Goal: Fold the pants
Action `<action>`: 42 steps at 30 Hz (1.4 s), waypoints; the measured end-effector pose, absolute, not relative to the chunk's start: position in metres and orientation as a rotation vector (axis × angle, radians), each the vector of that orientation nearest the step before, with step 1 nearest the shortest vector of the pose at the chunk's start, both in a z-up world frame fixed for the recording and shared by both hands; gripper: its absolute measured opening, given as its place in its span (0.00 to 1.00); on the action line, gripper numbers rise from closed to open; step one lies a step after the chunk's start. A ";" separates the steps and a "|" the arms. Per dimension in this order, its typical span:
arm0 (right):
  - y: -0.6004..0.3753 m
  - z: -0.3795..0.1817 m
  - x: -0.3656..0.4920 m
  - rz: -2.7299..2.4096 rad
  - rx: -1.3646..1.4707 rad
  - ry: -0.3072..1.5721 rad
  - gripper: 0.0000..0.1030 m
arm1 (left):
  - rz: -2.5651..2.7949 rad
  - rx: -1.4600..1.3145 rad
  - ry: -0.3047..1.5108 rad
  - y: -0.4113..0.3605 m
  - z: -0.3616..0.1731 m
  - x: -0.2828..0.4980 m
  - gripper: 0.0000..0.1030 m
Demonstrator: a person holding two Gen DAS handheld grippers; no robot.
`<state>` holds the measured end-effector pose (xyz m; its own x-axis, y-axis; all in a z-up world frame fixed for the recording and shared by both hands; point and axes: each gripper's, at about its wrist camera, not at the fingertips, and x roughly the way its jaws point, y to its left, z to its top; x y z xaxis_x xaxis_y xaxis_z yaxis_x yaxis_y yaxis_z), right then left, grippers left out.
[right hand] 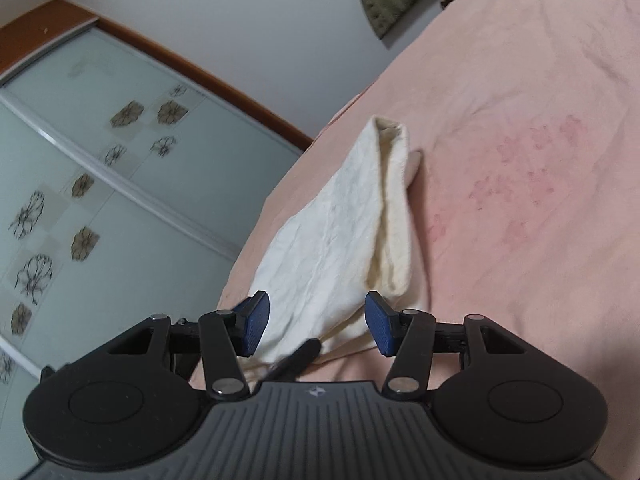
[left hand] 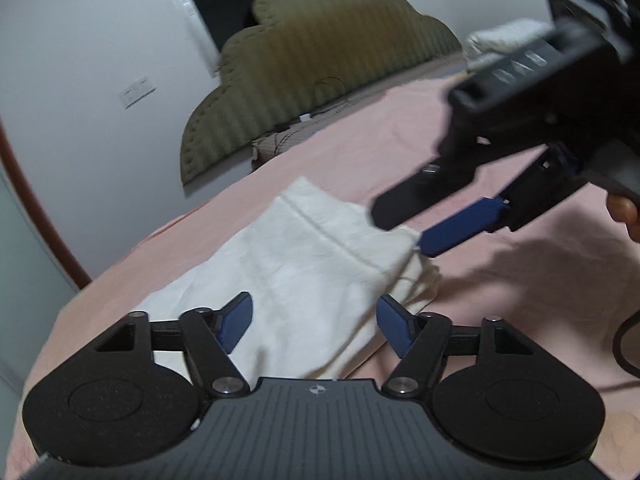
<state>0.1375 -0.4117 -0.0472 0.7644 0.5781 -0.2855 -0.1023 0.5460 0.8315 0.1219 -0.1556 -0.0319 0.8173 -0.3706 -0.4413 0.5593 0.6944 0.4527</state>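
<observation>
The white pants (left hand: 304,264) lie folded into a long bundle on the pink bed sheet (left hand: 500,288); they also show in the right wrist view (right hand: 332,240). My left gripper (left hand: 316,326) is open, just above the near end of the bundle, holding nothing. My right gripper (right hand: 316,326) is open and empty above the other end of the bundle. It shows in the left wrist view (left hand: 404,228) from the right, its blue fingertips (left hand: 456,232) at the bundle's right edge.
An olive quilted headboard (left hand: 312,68) stands against the white wall behind the bed. A white pillow (left hand: 504,36) lies at the far right. Glass wardrobe doors (right hand: 80,200) with flower prints stand beside the bed's edge.
</observation>
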 end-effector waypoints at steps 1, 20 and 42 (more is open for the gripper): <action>-0.416 -0.053 0.138 0.434 0.928 0.585 0.52 | -0.527 0.628 0.326 -0.161 -0.035 0.123 0.58; -0.410 -0.029 0.096 0.235 0.771 0.465 0.81 | -0.500 0.482 0.362 -0.165 -0.033 0.111 0.60; -0.315 -0.008 0.078 0.532 0.764 0.654 1.00 | -0.077 -0.015 0.705 -0.001 -0.039 0.102 0.92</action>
